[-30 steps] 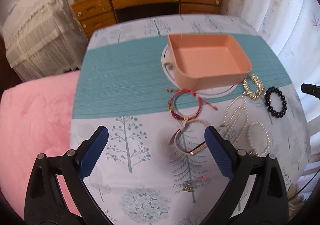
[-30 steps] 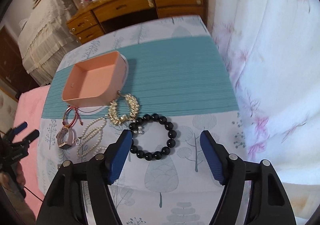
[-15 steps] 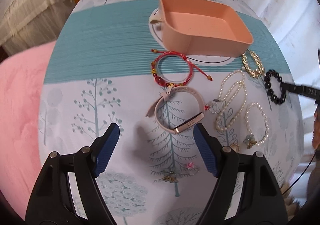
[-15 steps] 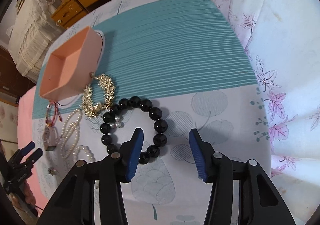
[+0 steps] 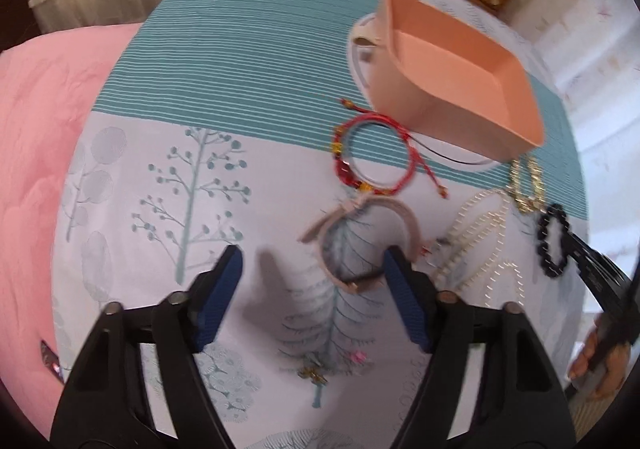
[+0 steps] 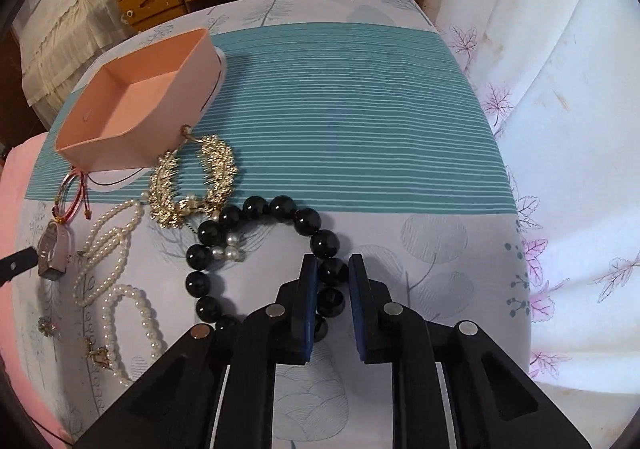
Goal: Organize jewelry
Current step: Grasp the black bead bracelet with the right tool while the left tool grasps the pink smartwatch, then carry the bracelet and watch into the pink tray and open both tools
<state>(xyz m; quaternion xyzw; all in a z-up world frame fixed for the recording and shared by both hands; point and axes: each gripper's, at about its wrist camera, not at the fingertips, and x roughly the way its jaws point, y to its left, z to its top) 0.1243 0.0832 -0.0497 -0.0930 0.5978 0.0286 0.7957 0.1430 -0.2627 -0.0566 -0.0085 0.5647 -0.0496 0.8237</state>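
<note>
Both grippers have dropped toward the cloth [image 6: 360, 89]: left gripper [image 5: 314, 277] closing around the blurred watch [image 5: 360, 245] near the box [image 5: 460, 61], right gripper [image 6: 334, 275] closing, seemingly touching, on black beads [image 6: 256, 207] partly hidden beneath it.

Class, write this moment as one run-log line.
right gripper: closing on black bead bracelet | left gripper: closing over pink watch | pink tray: empty

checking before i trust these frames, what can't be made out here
- Left view: motion blur smears the pearl strands and gold bracelet.
- Left view: the watch face sits behind a blue finger.
- Right view: the right gripper covers the black bead bracelet's near beads.
</note>
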